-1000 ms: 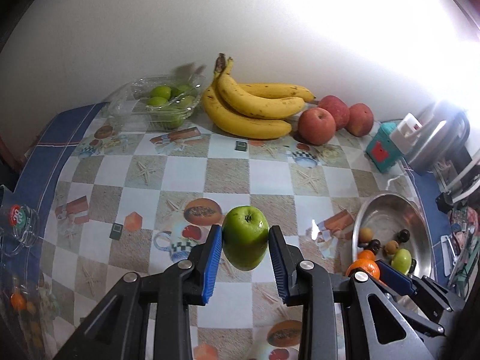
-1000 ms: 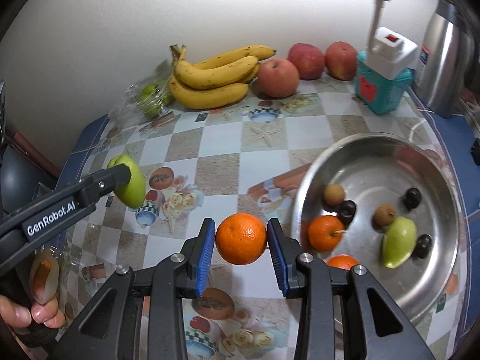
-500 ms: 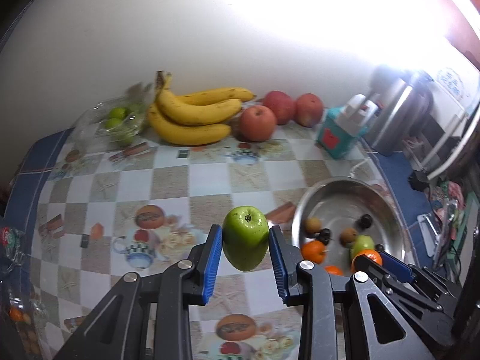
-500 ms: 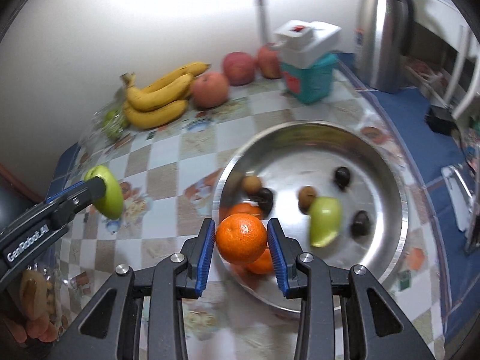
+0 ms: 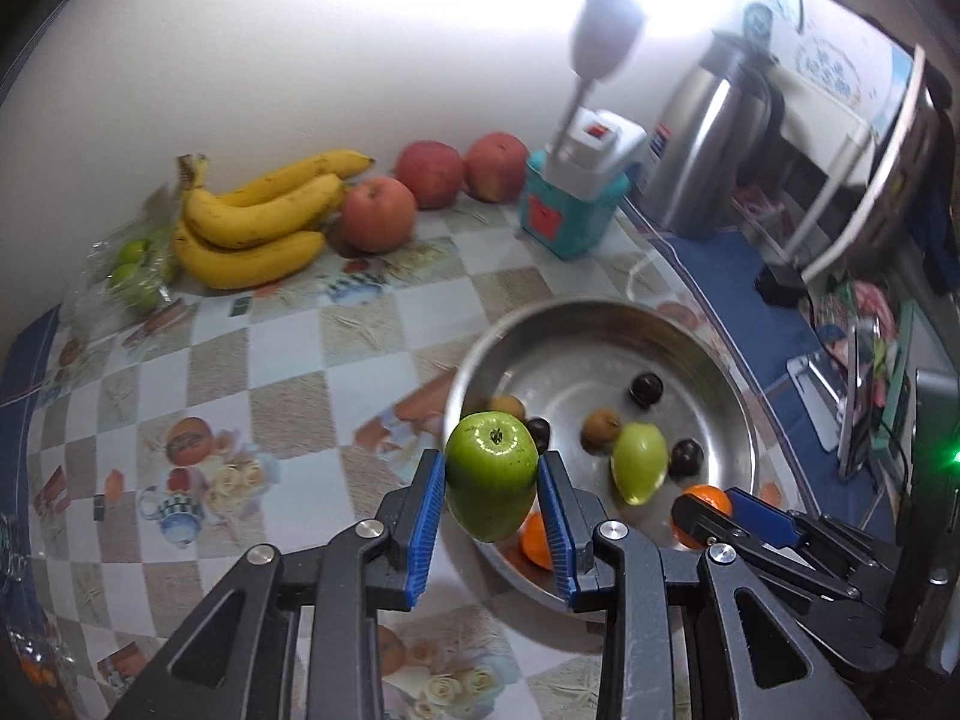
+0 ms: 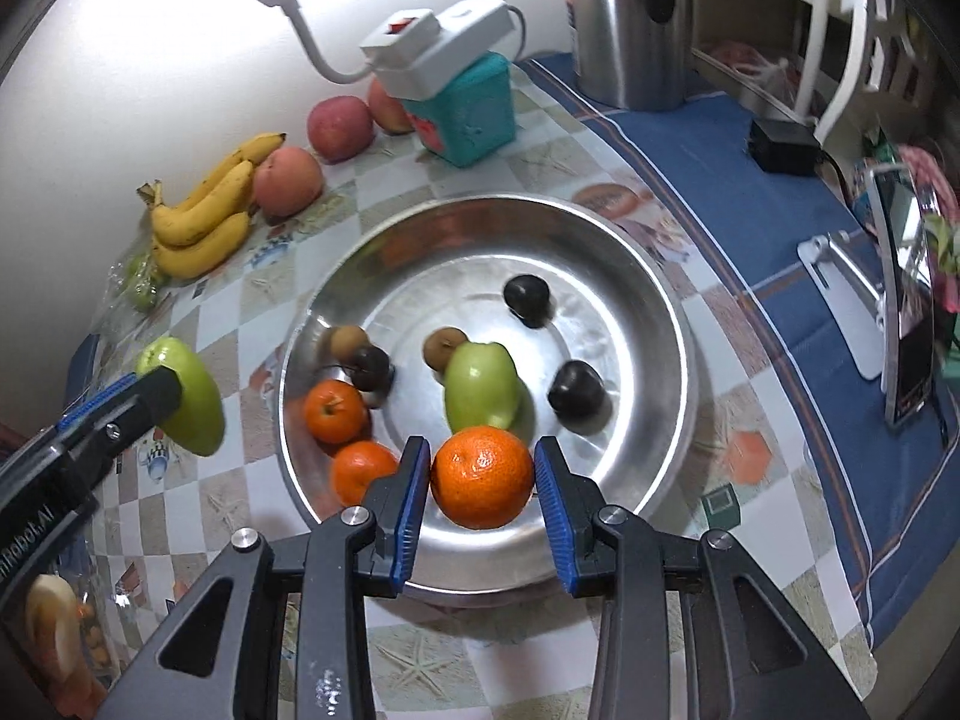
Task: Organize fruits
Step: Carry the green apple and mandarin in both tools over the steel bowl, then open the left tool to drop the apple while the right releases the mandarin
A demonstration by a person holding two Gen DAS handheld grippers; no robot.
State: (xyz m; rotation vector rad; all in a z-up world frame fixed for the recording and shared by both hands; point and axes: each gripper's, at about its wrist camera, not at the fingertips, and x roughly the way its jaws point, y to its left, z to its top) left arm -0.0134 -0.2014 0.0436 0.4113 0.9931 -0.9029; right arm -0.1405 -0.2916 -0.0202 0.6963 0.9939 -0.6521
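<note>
Left gripper [image 5: 492, 495]: clamped on one green apple [image 5: 492, 474], held over the near-left rim of the round steel bowl [image 6: 672, 324].

Right gripper [image 6: 483, 483]: clamped on one orange mandarin [image 6: 483, 477], over the bowl's near edge, the nearer to a drop.

In the bowl: two mandarins, one green fruit, two brown, three dark.

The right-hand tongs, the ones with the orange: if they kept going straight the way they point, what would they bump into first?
Probably the steel bowl. The right tongs, shut on the orange, point down over its near side, and the green pear-shaped fruit lies just ahead. Depth is hard to judge.
</note>
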